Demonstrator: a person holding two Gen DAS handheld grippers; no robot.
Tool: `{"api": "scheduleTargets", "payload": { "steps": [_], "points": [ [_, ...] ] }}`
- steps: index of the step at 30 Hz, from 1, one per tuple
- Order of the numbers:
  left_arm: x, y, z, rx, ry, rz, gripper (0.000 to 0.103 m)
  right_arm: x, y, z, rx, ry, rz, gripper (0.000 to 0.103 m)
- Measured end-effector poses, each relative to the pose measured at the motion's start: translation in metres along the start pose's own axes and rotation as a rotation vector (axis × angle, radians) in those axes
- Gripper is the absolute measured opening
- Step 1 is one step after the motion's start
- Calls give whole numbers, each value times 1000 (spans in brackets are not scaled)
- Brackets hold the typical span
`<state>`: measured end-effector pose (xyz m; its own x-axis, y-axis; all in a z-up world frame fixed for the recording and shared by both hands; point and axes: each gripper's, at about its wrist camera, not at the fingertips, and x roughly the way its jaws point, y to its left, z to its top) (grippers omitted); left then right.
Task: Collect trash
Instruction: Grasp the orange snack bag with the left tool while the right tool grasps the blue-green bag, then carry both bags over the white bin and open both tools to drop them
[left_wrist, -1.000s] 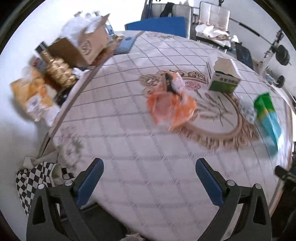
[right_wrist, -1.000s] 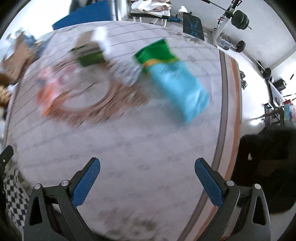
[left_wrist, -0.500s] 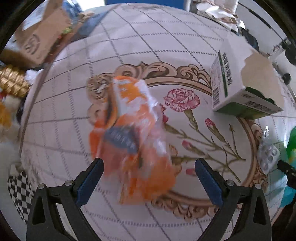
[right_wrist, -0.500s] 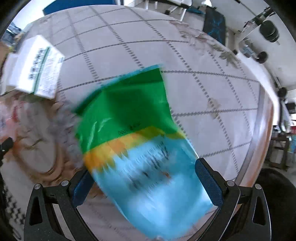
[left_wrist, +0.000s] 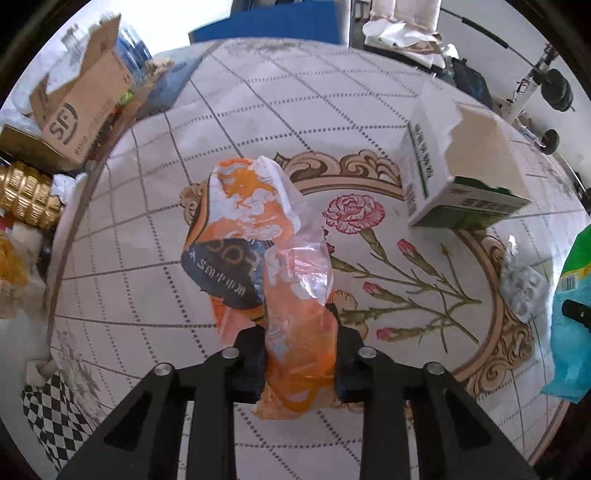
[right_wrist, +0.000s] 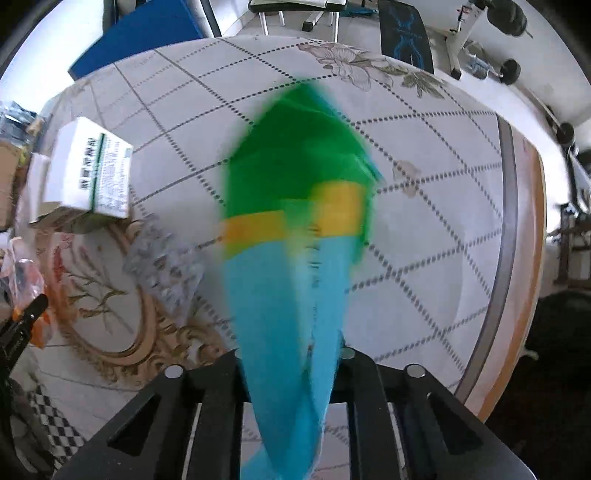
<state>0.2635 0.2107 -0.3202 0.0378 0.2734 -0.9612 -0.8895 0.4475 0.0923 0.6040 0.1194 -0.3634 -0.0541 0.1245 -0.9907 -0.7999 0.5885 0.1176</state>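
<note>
A crumpled orange and white plastic wrapper lies on the patterned tablecloth. My left gripper points down at it; its jaws are closing and the pads press the wrapper's near end between them. A green, yellow and light blue bag is bunched lengthwise between the pads of my right gripper, which is shut on it. The same bag shows at the right edge of the left wrist view.
A torn white and green carton and an empty blister pack lie on the table between the grippers. Cardboard boxes and gold packaging crowd the left. The table's edge runs close on the right.
Both grippers came down onto the table and went from wide open to closed, the left on the orange wrapper, the right on the green and blue bag, which is now squeezed narrow.
</note>
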Motion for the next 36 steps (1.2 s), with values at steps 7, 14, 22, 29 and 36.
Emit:
{"api": "scheduleTargets", "payload": {
  "steps": [7,14,22,29,36],
  "points": [
    [-49,0,-28,51,-78,-35,19,-26,18,-54,21,-67,68,12],
    [-109,24,-88,94,-161,-103,19,-80,77,-162,36,-149,183,12],
    [-154,84,-187,135,-212,-191,19,-103,133,-308,51,-189,219,12],
    [-139,134,-281,118,-97,-274,19,-70,180,-442,35,-73,259,12],
    [-37,182,-364,-24,162,-339,19,24,212,-546,-2,159,265,12]
  ]
}}
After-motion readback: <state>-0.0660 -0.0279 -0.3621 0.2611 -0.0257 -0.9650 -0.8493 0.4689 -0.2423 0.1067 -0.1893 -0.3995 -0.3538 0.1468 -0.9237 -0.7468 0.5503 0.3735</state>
